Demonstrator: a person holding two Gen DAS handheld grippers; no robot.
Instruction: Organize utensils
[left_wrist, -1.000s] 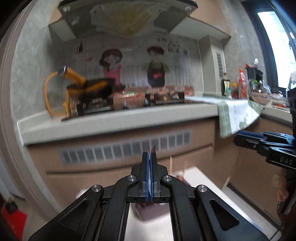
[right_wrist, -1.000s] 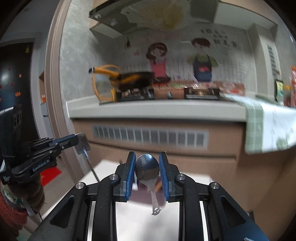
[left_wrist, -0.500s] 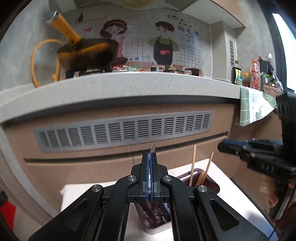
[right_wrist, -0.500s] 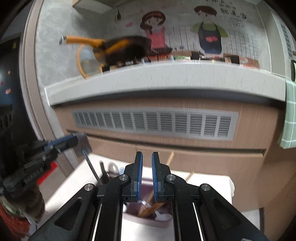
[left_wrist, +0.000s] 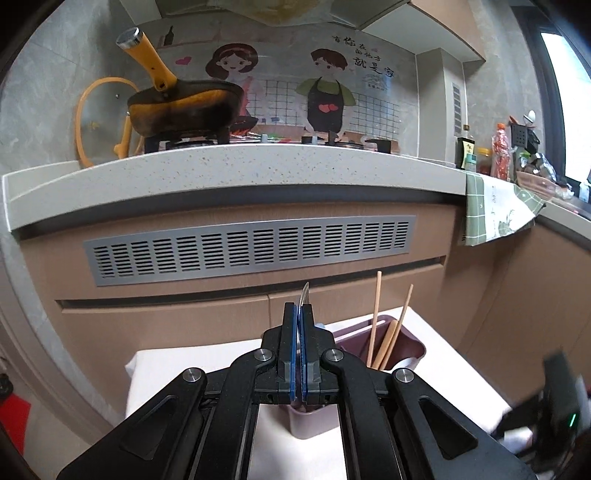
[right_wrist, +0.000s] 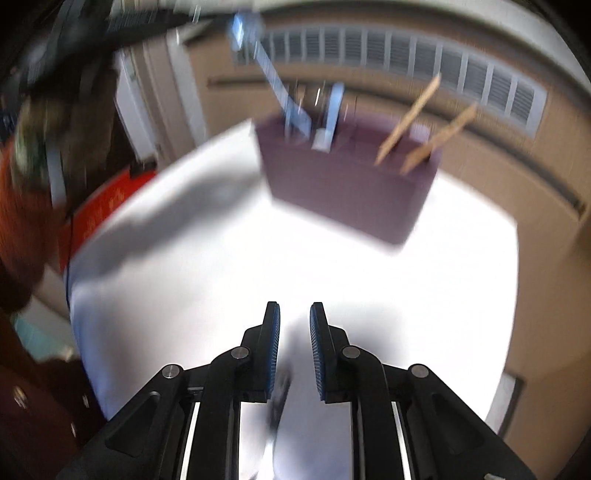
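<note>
The left gripper (left_wrist: 300, 314) has its fingers clenched on one thin metal utensil (left_wrist: 304, 294); only the curved tip shows above them, so it may be a spoon or a knife. Just right of these fingers stands one purple holder (left_wrist: 410, 347) on the white desk (left_wrist: 192, 365), with two wooden chopsticks (left_wrist: 376, 317) leaning in it.

The right view, very blurred, shows the holder (right_wrist: 343, 188) ahead of the right gripper (right_wrist: 294, 347), whose fingers are released and hold nothing. It shows also two metal handles (right_wrist: 334, 107) in the holder's left part, hidden in the left view.

Wall writing is Chinese, not readable to me.
</note>
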